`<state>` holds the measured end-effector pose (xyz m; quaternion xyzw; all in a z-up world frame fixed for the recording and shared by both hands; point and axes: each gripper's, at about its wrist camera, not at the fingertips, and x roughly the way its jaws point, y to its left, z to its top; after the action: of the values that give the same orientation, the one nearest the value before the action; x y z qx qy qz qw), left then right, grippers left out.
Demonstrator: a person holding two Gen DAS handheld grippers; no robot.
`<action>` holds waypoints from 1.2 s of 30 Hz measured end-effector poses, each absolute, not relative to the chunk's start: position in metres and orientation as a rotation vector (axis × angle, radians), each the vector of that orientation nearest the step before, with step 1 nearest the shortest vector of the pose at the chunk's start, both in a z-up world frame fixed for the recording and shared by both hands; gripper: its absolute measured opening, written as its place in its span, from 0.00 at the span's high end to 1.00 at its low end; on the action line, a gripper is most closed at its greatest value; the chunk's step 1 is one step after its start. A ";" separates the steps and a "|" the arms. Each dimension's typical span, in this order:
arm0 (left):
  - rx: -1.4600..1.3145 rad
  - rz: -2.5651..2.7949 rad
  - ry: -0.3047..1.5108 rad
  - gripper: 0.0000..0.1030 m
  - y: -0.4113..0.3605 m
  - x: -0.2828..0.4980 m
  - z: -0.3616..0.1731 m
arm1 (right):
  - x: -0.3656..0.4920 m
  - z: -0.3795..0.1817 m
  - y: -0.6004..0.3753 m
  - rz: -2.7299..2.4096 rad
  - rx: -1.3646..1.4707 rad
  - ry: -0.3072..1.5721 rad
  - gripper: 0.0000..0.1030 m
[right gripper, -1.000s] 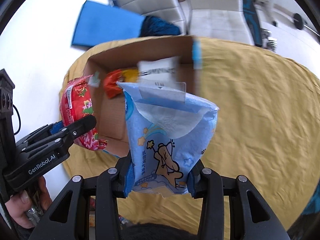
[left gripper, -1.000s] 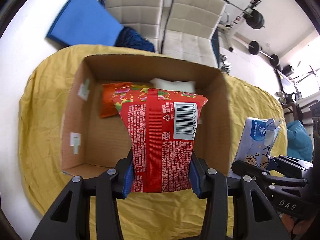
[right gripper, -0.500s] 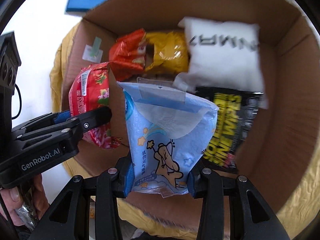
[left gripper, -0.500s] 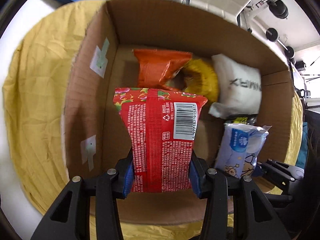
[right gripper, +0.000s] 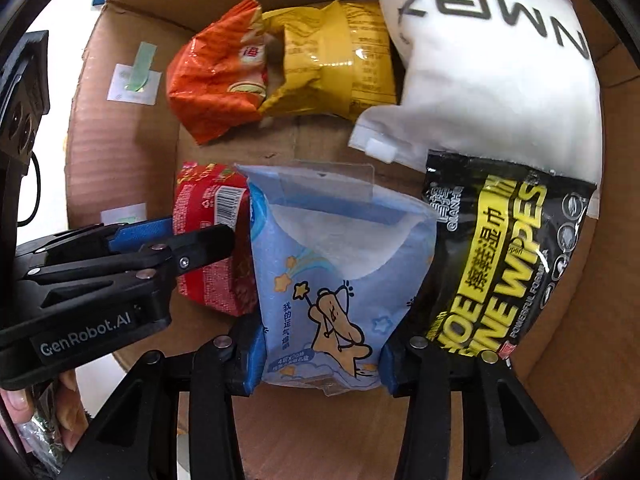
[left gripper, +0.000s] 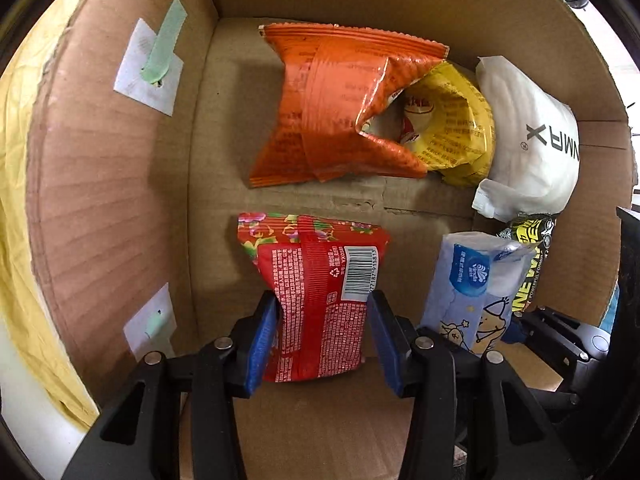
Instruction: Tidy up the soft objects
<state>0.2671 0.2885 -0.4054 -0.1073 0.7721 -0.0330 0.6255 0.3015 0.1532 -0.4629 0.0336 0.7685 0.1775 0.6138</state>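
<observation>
My left gripper (left gripper: 322, 332) is shut on a red snack packet (left gripper: 316, 292) and holds it low inside the cardboard box (left gripper: 100, 184). My right gripper (right gripper: 320, 352) is shut on a blue tissue pack (right gripper: 332, 264) and holds it inside the same box, just right of the red packet (right gripper: 208, 236). The left gripper (right gripper: 192, 240) shows at the left of the right wrist view. The tissue pack (left gripper: 472, 284) and the right gripper (left gripper: 516, 328) show at the right of the left wrist view.
In the box lie an orange snack bag (left gripper: 332, 112), a yellow snack bag (left gripper: 452, 128), a white pouch (right gripper: 488, 64) and a black wipes pack (right gripper: 504, 256). A yellow cloth (left gripper: 16, 184) lies under the box. The box walls stand close on all sides.
Both grippers have moved forward and down from above the box's near edge into the box, each still holding its pack. The box contents now fill both views.
</observation>
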 end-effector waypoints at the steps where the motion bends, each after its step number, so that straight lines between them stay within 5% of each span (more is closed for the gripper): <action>1: -0.247 -0.076 1.771 0.58 0.288 0.267 -0.406 | 0.302 -0.464 0.153 0.399 0.076 1.773 0.52; 21: -0.128 0.019 1.691 0.58 0.281 0.237 -0.386 | 0.287 -0.466 0.147 0.296 -0.040 1.768 0.31; 34: -0.096 0.024 1.567 0.58 0.262 0.213 -0.325 | 0.271 -0.416 0.126 0.265 -0.078 1.660 0.30; 36: -0.081 0.025 1.550 0.52 0.263 0.208 -0.312 | 0.266 -0.407 0.118 0.255 -0.082 1.638 0.30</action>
<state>0.2084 0.2628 -0.3119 -0.0363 0.6996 0.0113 0.7135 0.2664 0.1182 -0.4066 -0.0364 0.7283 0.1133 0.6748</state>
